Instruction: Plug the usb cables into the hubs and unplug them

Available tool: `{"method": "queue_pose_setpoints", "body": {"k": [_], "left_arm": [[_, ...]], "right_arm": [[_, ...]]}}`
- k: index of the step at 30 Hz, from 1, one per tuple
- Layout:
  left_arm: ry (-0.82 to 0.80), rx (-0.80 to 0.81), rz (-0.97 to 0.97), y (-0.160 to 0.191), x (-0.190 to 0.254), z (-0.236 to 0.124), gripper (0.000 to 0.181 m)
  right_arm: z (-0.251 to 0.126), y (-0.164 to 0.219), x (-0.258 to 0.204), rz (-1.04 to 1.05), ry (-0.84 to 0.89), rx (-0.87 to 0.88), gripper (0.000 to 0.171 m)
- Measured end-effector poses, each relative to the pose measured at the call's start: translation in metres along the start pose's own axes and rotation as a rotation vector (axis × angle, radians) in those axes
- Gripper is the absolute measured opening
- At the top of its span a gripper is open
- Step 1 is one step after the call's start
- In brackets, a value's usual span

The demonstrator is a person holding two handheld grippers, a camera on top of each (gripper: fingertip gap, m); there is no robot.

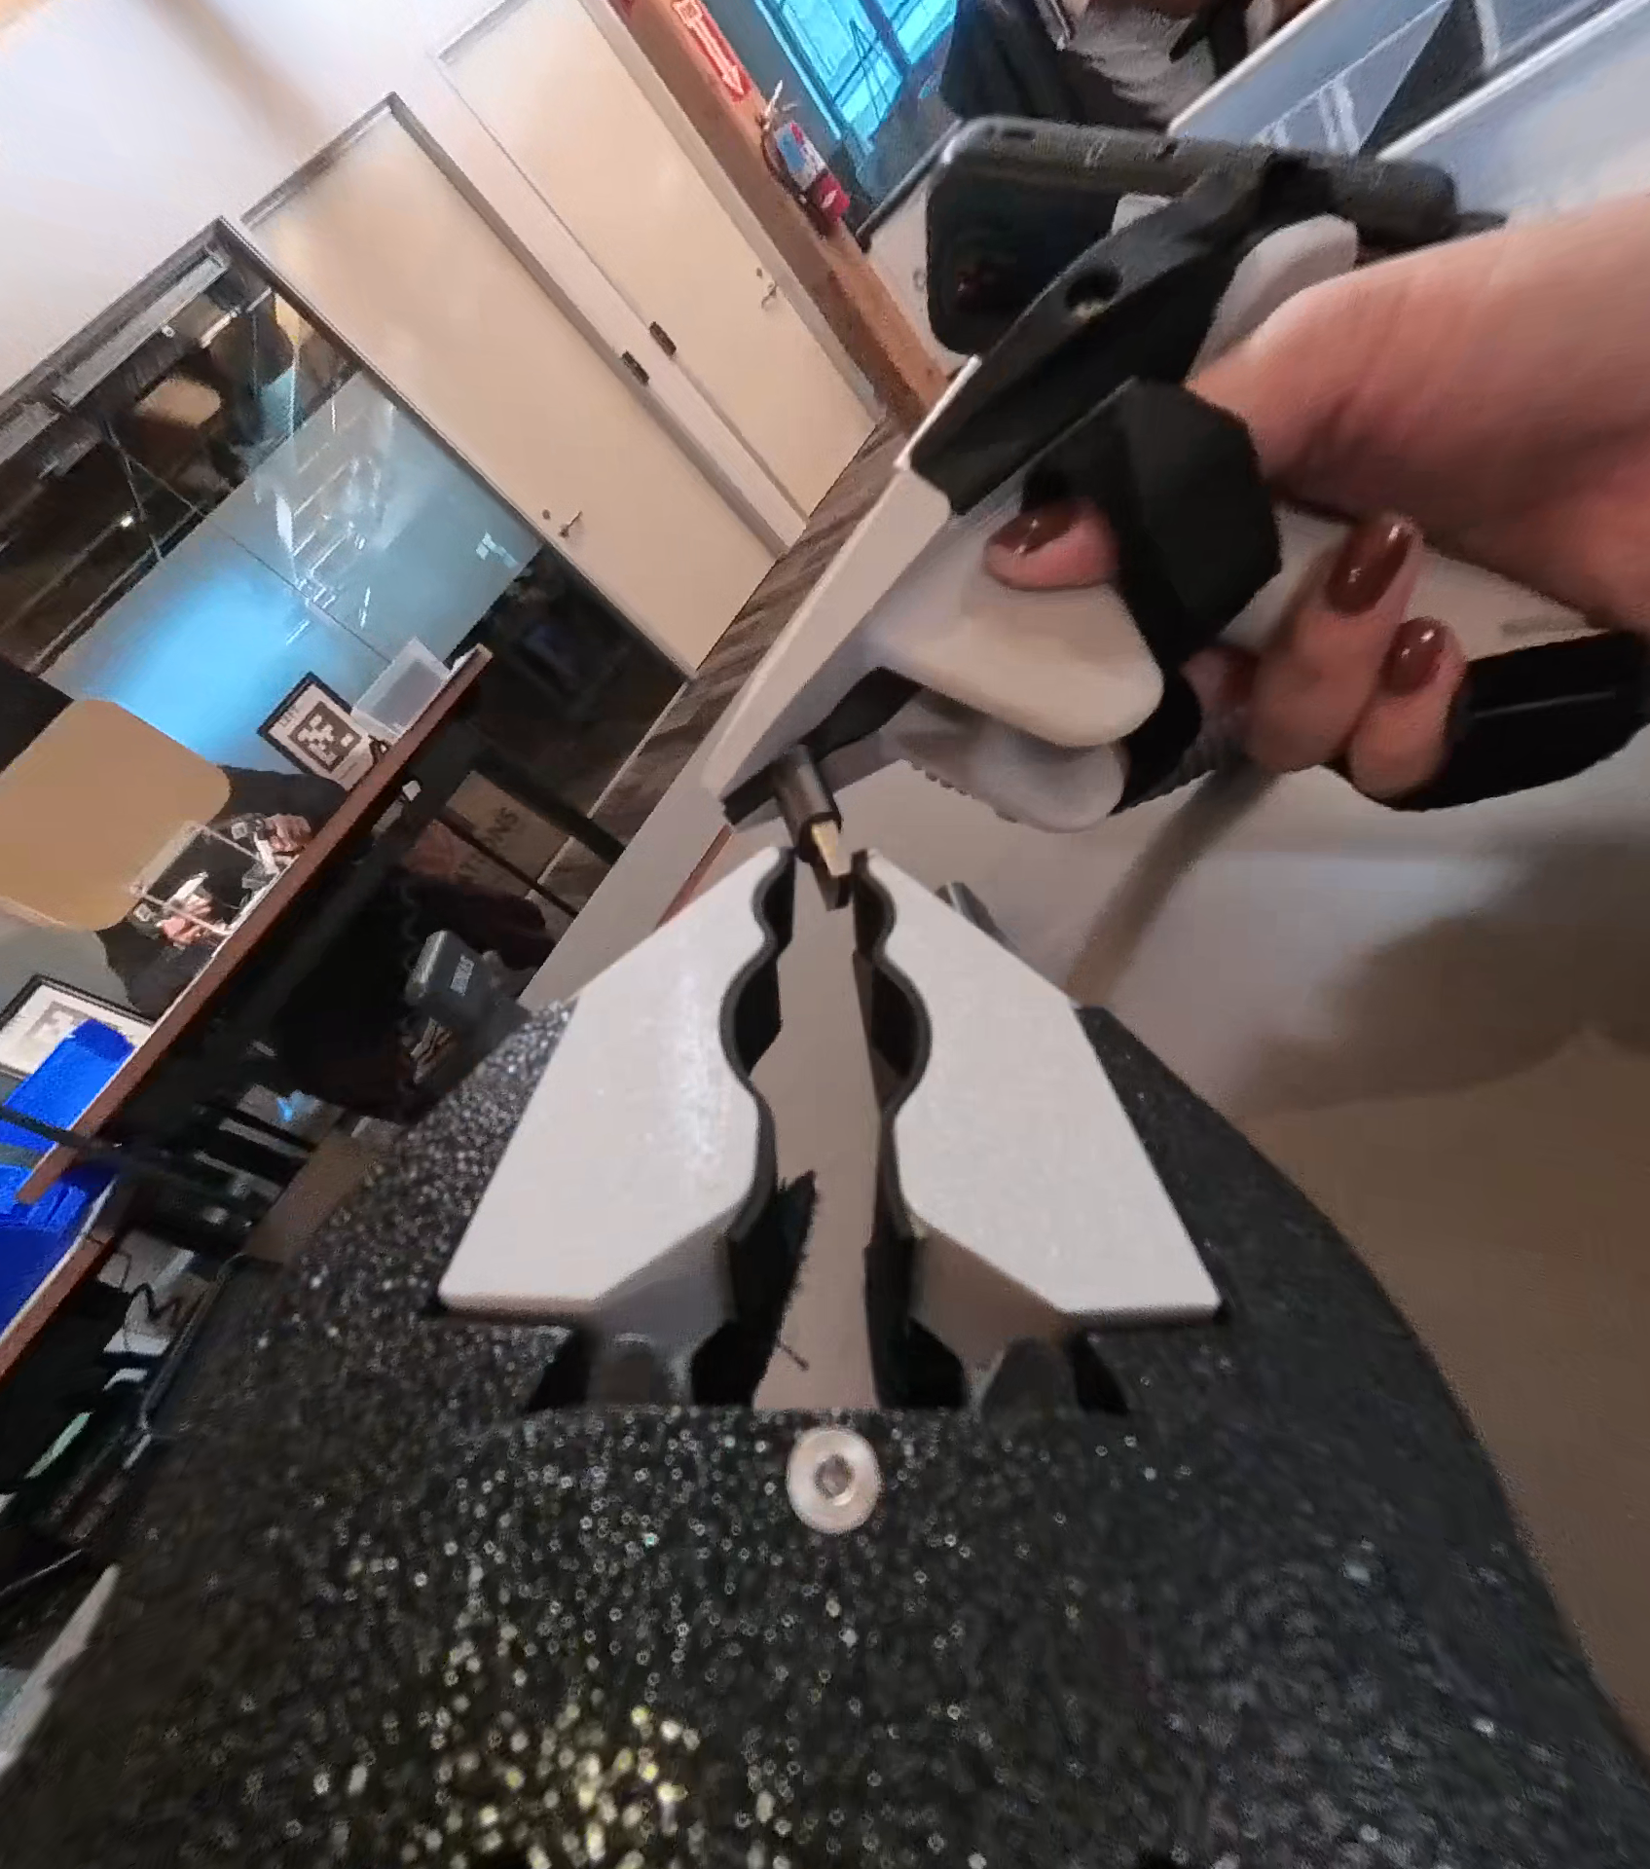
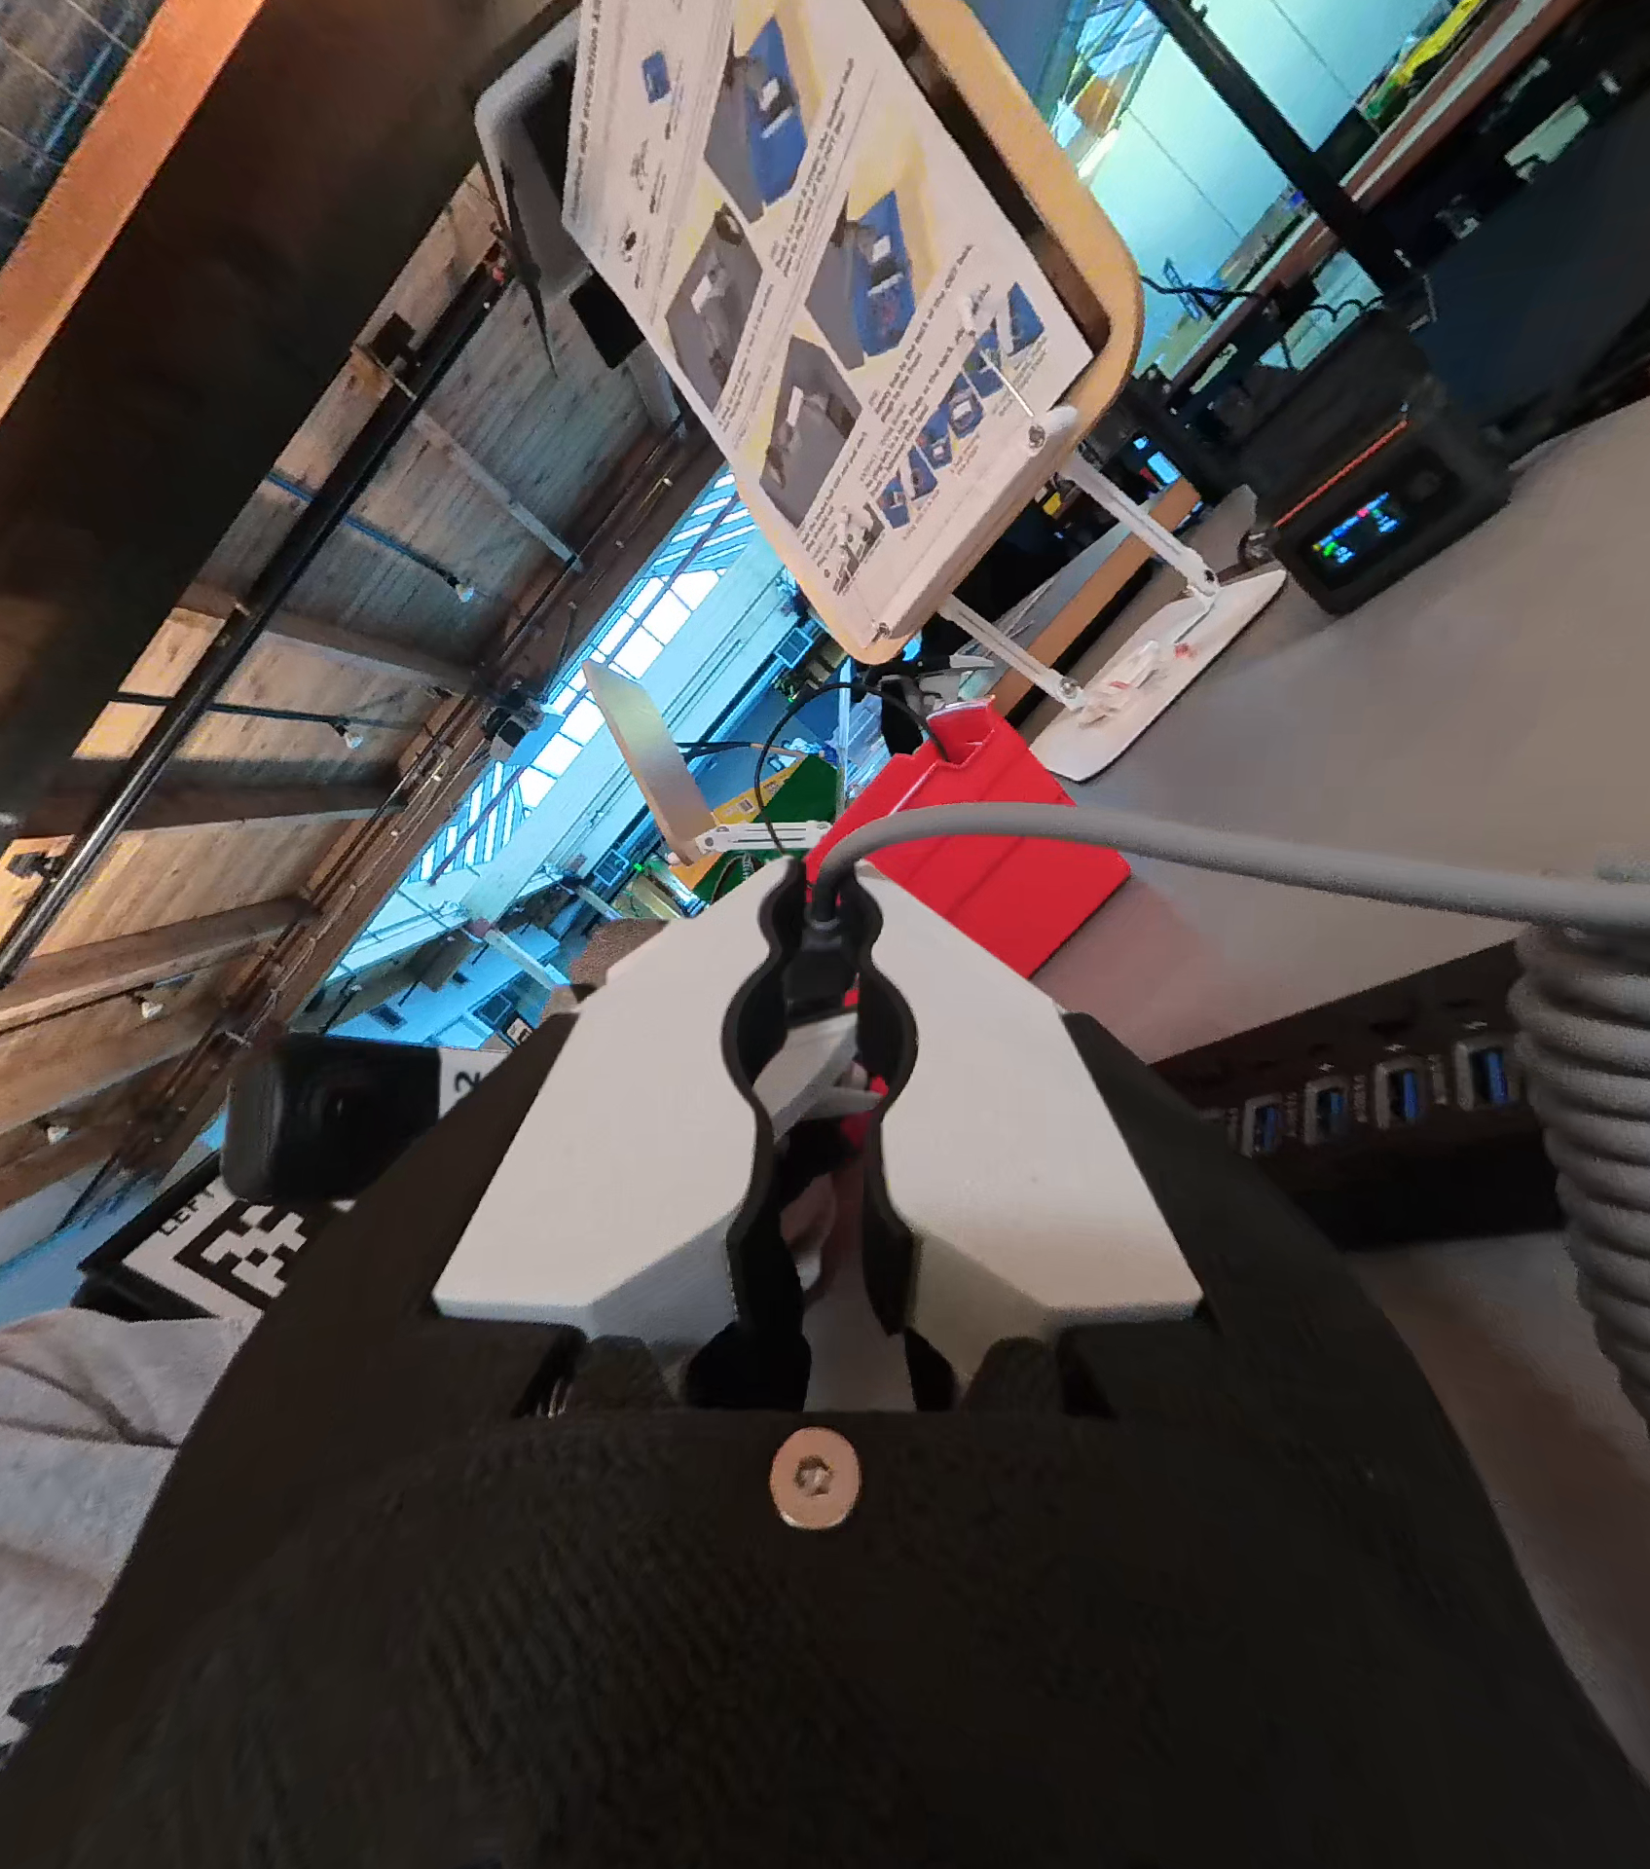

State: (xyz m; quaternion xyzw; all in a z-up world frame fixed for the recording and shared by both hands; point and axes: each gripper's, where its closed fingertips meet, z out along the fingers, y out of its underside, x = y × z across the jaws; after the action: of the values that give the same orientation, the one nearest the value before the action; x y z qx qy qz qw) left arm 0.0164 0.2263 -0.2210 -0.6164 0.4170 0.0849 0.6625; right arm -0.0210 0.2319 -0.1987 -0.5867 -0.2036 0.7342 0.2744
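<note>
In the right wrist view my right gripper (image 2: 826,895) is shut on a black USB plug (image 2: 815,966). Its grey cable (image 2: 1205,858) runs right to a coiled stretch (image 2: 1640,1163). A dark USB hub (image 2: 1357,1133) with a row of blue ports lies on the table to the right, apart from the plug. In the left wrist view the right gripper (image 1: 800,799) comes in from the upper right, held by a hand (image 1: 1508,455). The plug's metal end (image 1: 831,870) sits between the tips of my left gripper (image 1: 826,875), whose jaws stand nearly together around it.
A red box (image 2: 982,860) stands on the grey table (image 2: 1458,728) behind the plug. A tilted instruction board on a white stand (image 2: 861,303) and a small black device with a lit screen (image 2: 1357,536) are farther back. A wooden desk (image 1: 274,941) is to the left. The grippers are tip to tip, or close to it. It is some 9 cm from my left tips to the dark USB hub (image 2: 1357,1133).
</note>
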Motion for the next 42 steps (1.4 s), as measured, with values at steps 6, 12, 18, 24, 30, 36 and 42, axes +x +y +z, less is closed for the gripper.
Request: {"method": "queue_pose_setpoints", "body": {"k": [6, 12, 18, 24, 30, 36, 42], "left_arm": [[-0.176, -0.094, 0.304, 0.005, -0.013, -0.002, 0.003], [-0.309, -0.263, 0.748, 0.012, -0.019, -0.003, 0.002], [-0.339, -0.316, 0.894, 0.010, -0.019, -0.005, 0.002], [-0.136, -0.251, 0.462, 0.013, -0.003, -0.006, 0.013], [0.035, -0.204, -0.130, 0.027, 0.007, -0.032, 0.055], [0.095, -0.434, -0.343, 0.089, 0.025, -0.049, 0.082], [0.159, -0.453, -0.511, 0.108, 0.032, -0.048, 0.071]], "right_arm": [[0.000, -0.001, 0.004, 0.048, 0.018, 0.017, 0.010], [-0.004, 0.002, 0.014, 0.150, 0.054, 0.001, 0.017], [-0.006, 0.004, 0.016, 0.201, 0.048, -0.018, 0.011], [-0.008, 0.001, 0.019, 0.216, 0.042, 0.011, 0.006], [-0.011, -0.011, 0.003, 0.359, -0.141, 0.089, 0.006], [-0.010, -0.012, -0.005, 0.415, -0.221, 0.106, 0.007], [-0.007, -0.004, 0.012, 0.224, -0.032, 0.047, 0.006]]}}
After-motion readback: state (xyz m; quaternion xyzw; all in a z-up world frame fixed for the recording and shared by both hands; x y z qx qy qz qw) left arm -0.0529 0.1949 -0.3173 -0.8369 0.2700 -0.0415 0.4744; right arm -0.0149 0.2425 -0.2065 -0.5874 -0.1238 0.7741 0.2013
